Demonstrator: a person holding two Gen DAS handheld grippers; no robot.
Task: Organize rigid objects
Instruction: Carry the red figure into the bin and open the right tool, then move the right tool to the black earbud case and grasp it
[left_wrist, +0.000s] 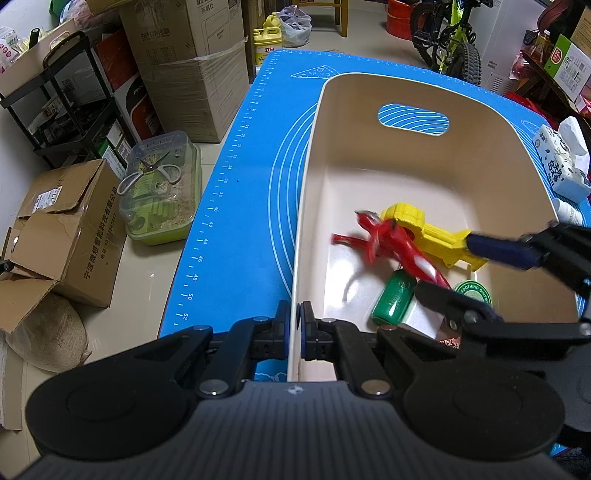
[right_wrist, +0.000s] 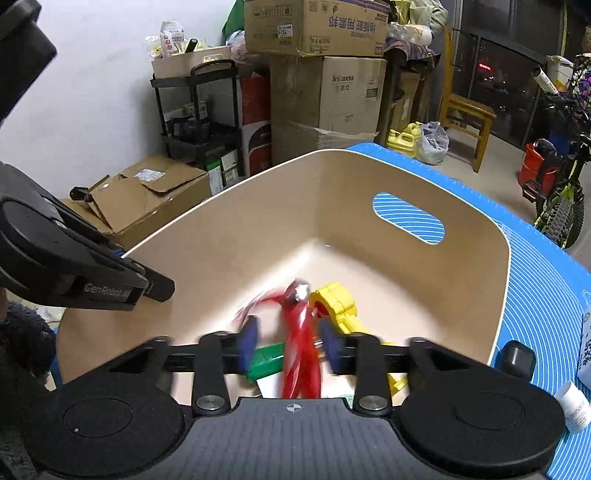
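The red figure (right_wrist: 301, 332) is a blur of glossy red with a silver head and thin limbs, inside the cream bin (left_wrist: 491, 177) above its floor. It sits between the blue pads of the right hand-held gripper (right_wrist: 288, 345), whose fingers stand apart on either side of it; whether they touch it I cannot tell. The left hand-held gripper (left_wrist: 294, 332) is clamped on the bin's near wall, one finger outside and one inside.

On the bin floor lie a yellow toy (left_wrist: 424, 232) just behind the figure, a green bottle (left_wrist: 393, 302) beside it, and a green tin (left_wrist: 474, 291) whose lid reads "SOOTHING OINTMENT". The far half of the floor is bare. The bin's walls are tall, with an oval handle slot in the far one.

The bin stands on a blue mat (left_wrist: 236, 206) printed with a ruler scale and rings, covering the counter. Its left edge drops to the floor close by the bin. To the right of the bin lie a tissue pack (left_wrist: 561, 162) and a small white bottle (right_wrist: 574, 408). "GenRobot" is written on the left tool.
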